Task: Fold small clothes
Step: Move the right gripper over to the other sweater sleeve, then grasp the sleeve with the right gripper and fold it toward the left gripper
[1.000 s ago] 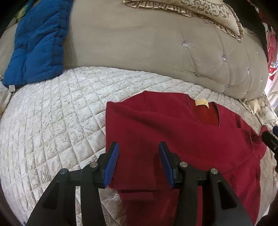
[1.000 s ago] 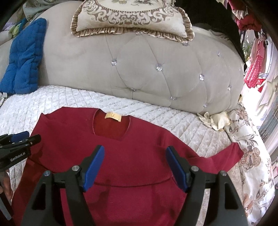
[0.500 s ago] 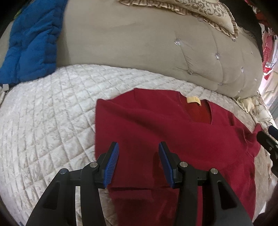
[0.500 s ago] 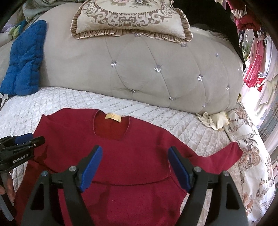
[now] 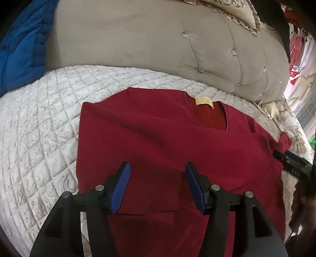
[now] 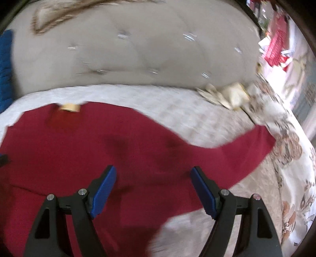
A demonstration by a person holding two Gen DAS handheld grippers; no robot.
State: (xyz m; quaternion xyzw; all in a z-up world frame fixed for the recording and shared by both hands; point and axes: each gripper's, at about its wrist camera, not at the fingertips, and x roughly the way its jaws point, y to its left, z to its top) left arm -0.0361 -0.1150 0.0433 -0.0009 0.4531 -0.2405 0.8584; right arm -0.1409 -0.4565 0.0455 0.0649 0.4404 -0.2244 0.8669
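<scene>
A dark red top (image 5: 167, 138) with a yellow neck label (image 5: 204, 101) lies flat on the quilted white bedspread (image 5: 39, 128). Its left side looks folded over the body, and one sleeve (image 6: 246, 150) stretches out to the right. My left gripper (image 5: 157, 172) hovers over the folded part, its jaws opening, with nothing pressed between the blue pads. My right gripper (image 6: 153, 178) stands wide open above the top near the outstretched sleeve; that view is blurred. Its tips (image 5: 286, 158) show at the right edge of the left wrist view.
A tufted beige headboard (image 5: 158, 39) runs behind the bed, with a patterned cushion (image 5: 237, 9) on top and a blue quilted cloth (image 5: 21, 49) at the left. A floral cover (image 6: 292, 158) drapes the bed's right side. Clothes hang at far right.
My right gripper has swung to the right, towards the outstretched sleeve, and its view has blurred. The left gripper's jaws have spread wider and it has shifted a little over the top.
</scene>
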